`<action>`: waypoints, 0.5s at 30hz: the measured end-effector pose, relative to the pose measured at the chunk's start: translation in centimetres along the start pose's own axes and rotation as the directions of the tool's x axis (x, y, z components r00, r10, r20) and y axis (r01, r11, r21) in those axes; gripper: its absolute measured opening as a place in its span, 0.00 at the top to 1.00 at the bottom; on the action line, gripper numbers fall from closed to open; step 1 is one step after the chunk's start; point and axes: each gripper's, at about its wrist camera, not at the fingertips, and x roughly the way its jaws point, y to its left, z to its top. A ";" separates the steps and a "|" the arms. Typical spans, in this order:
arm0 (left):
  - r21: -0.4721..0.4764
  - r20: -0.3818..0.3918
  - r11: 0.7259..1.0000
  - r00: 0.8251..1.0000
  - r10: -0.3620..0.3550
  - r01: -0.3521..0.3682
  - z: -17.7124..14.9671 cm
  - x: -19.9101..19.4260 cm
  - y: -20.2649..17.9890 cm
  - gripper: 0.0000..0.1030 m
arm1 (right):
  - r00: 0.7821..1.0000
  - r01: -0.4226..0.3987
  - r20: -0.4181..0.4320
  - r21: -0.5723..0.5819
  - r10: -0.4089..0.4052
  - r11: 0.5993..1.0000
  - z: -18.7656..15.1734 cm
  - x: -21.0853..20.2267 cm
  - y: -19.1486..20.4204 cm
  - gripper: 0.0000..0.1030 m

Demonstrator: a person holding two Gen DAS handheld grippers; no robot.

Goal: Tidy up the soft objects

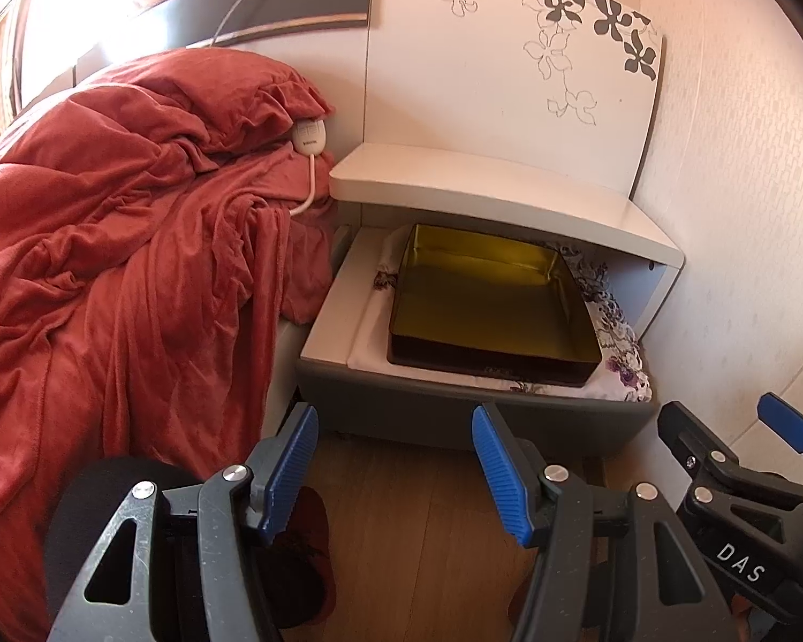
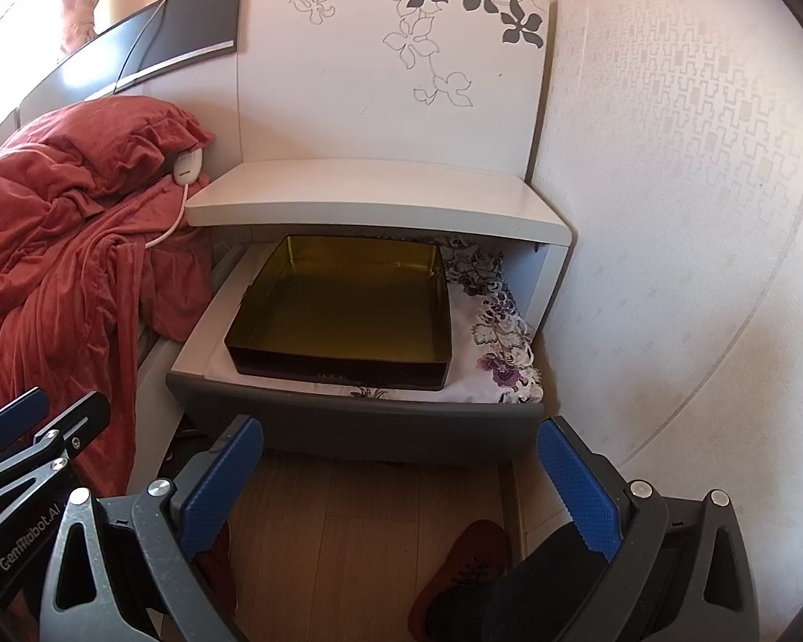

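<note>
Floral cloth (image 2: pixel 500 342) lines drawer (image 2: pixel 348 417) under tin (image 2: pixel 342 310).

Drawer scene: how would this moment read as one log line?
left hand-held gripper open, empty | right hand-held gripper open, empty | drawer open | tin box on floral cloth

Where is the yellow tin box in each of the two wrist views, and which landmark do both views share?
Left wrist view: the tin box lies right of centre, in the open drawer, on floral cloth.
Right wrist view: the tin box lies near the centre, in the same drawer, with the cloth to its right.
Shared landmark: the white shelf just above the box.
</note>
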 end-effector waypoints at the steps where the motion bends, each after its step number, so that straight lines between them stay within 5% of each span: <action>1: -0.004 -0.016 1.000 1.000 -0.018 0.018 0.0 0.3 0.1 0.41 | 1.000 -0.010 -0.005 -0.009 0.010 1.000 0.0 0.3 0.0 0.00; 9: -0.080 -0.210 0.985 0.964 -0.166 0.152 0.2 6.2 1.8 0.40 | 0.973 -0.178 -0.173 -0.154 0.151 0.972 0.2 6.7 0.3 0.00; 15: -0.179 -0.327 0.974 0.926 -0.191 0.137 0.7 12.2 3.0 0.40 | 0.943 -0.226 -0.319 -0.423 0.089 0.878 -1.4 13.3 3.9 0.00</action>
